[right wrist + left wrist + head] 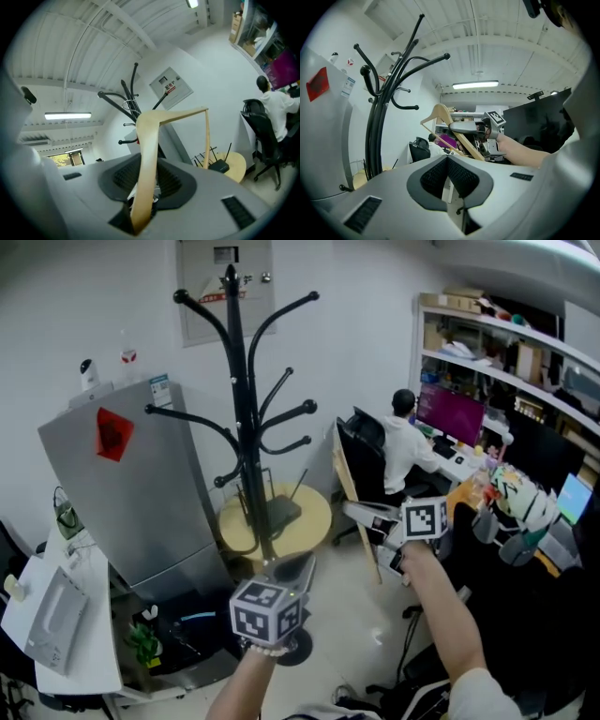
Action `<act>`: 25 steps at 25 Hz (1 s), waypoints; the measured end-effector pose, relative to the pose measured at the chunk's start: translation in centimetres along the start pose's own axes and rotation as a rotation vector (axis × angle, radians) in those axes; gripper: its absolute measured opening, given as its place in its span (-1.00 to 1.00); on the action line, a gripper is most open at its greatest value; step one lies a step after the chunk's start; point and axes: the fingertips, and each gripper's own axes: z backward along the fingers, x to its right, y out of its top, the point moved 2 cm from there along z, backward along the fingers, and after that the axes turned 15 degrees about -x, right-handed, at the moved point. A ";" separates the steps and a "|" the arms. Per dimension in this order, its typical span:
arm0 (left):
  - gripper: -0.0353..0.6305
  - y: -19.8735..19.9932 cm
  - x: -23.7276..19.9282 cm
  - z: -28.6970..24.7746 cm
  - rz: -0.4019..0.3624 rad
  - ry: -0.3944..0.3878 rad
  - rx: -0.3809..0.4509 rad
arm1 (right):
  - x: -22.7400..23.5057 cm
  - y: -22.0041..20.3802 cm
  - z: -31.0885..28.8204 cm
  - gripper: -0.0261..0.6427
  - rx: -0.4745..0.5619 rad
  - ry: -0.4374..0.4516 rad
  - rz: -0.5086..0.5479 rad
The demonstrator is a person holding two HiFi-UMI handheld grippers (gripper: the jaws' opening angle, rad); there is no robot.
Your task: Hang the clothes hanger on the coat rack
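Note:
A tall black coat rack (239, 409) with curved arms stands in the middle of the room. My right gripper (356, 513) is held to its right, shut on one arm of a wooden clothes hanger (349, 486). In the right gripper view the hanger (149, 150) rises from between the jaws, its bar on the right, with the coat rack (132, 96) beyond it. My left gripper (298, 567) hovers lower, in front of the rack's base, shut with nothing in it. The left gripper view shows the coat rack (377, 117) at the left and the hanger (440, 115) in the right gripper (459, 126).
A grey metal cabinet (131, 493) stands left of the rack, and a round wooden table (309, 521) sits behind its base. A person (405, 442) sits at a desk at the right, with shelves above. A white table (56, 624) is at the lower left.

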 end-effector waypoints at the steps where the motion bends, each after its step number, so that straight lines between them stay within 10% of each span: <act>1: -0.93 0.5 -0.1 -1.0 0.000 0.005 0.000 | 0.9 0.7 0.0 -0.57 -0.017 0.003 0.018; 25: -0.93 8.1 -4.5 -11.0 -0.001 0.267 0.036 | 10.5 16.0 -8.4 -0.57 -0.174 0.502 0.038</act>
